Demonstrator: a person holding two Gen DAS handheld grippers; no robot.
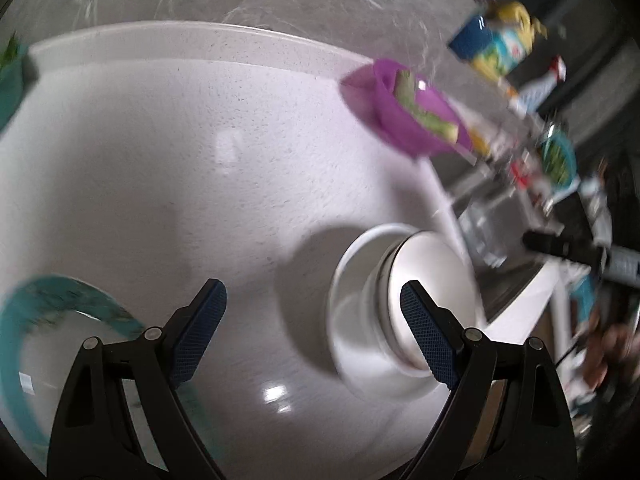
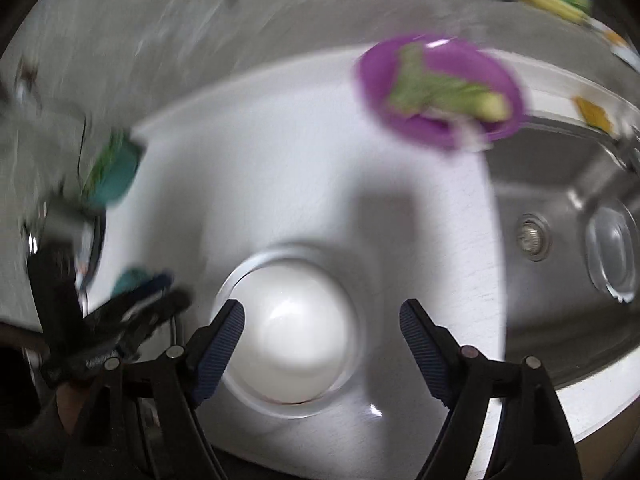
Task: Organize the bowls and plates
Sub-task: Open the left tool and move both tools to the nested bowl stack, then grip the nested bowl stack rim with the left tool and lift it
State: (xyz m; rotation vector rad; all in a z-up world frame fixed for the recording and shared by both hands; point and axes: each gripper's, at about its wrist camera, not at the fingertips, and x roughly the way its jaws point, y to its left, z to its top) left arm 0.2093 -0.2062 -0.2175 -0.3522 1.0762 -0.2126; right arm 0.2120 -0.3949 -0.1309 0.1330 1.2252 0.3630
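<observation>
A white bowl [image 2: 296, 336] sits on a white plate [image 2: 240, 384] on the white counter. My right gripper [image 2: 322, 304] hangs above the bowl, open, with its pads clear of the rim. In the left wrist view the same bowl [image 1: 432, 280] and plate [image 1: 356, 344] lie to the right, behind the right finger. My left gripper [image 1: 312, 286] is open over bare counter with nothing between its fingers. A teal-rimmed glass plate [image 1: 60, 300] lies at its lower left. A purple bowl [image 1: 412, 108] holding green vegetables stands farther back, and it also shows in the right wrist view as the purple bowl [image 2: 436, 88].
A steel sink [image 2: 560, 200] opens to the right of the counter, with a clear glass [image 2: 612, 256] lying in it. A teal bowl [image 2: 112, 172] with greens sits at the left. Bottles and packets [image 1: 496, 44] crowd the back right. The view is motion-blurred.
</observation>
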